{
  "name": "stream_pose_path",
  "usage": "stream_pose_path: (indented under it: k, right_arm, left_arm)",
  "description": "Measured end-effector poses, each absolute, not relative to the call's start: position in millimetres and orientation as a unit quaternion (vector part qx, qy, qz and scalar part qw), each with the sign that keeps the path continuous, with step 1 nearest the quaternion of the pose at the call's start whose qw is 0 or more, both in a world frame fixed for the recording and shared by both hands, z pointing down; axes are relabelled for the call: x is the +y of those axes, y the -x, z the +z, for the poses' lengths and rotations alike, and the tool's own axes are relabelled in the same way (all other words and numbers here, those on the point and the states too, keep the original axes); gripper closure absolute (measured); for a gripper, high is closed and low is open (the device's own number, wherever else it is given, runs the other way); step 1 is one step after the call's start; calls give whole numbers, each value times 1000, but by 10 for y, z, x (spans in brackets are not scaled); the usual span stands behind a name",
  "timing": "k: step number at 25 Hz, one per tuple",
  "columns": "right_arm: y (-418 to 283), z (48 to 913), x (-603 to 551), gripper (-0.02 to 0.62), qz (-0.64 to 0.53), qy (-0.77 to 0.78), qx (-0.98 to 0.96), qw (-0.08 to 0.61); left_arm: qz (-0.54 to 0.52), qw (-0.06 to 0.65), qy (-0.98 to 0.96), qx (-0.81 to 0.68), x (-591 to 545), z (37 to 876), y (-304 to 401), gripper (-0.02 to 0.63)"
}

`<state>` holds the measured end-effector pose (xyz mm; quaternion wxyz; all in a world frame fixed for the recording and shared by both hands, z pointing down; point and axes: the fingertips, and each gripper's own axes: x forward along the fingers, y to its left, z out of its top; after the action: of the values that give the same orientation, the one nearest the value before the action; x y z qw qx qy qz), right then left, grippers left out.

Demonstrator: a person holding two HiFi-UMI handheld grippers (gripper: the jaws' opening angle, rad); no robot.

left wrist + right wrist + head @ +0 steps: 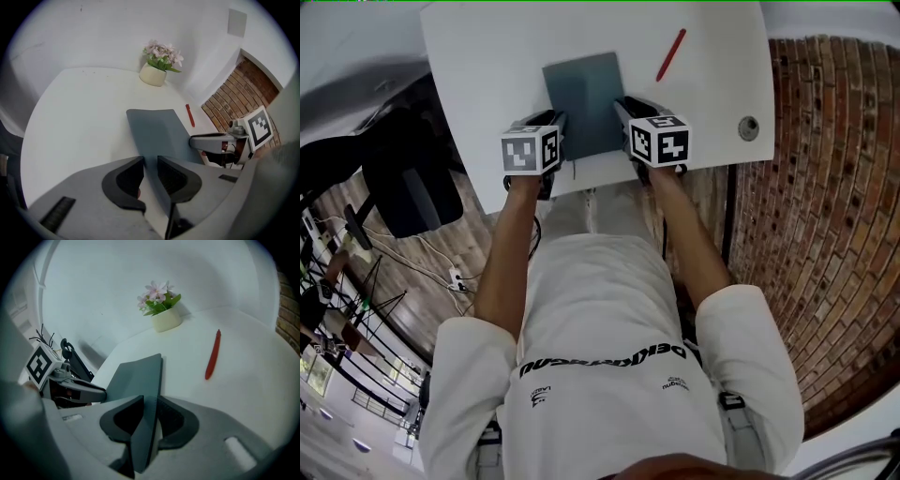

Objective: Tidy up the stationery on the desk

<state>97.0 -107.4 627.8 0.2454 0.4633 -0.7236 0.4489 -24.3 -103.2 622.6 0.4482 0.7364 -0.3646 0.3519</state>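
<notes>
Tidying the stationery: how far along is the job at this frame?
Nothing looks put away yet. In hand: the grey notebook, clamped at its left edge by the left gripper and at its right edge by the right gripper. Left to do: the red pen lies loose on the desk, apart from the notebook, to its right.

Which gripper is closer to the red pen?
Right. The right gripper clamps the edge of the grey notebook nearest the red pen; the left gripper clamps the opposite edge, farther away.
</notes>
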Motion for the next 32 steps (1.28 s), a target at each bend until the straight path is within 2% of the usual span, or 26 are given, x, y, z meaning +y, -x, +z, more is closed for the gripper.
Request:
stream_pose_path:
  k: [7,11,17,24,28,32]
  right_arm:
    - [-968,6291,-1070,506,439,-458,-728,260]
    - [-994,6255,-1072,483,427,-462,-729,268]
    - [-1357,5937,-1145,486,419,-498,-722,234]
    - [-1697,5651,-1408,491,393,-527,-720,224]
    - [-1858,5609,-1556,512,364,-541,-720,237]
    - [-2016,5727,-1728,560,343,-549,-715,263]
  left_arm:
    - [351,455,-735,-360,-1010,6263,207,515]
    - [360,443,-733,-370,-1024,6235,258,515]
    - [351,387,-747,-411,-1113,5964,371,518]
    - [291,308,-797,-431,-1136,5534,282,596]
    - [244,281,-810,-453,-1119,5284,276,609]
    - [213,245,-821,-470,-1094,5037,238,609]
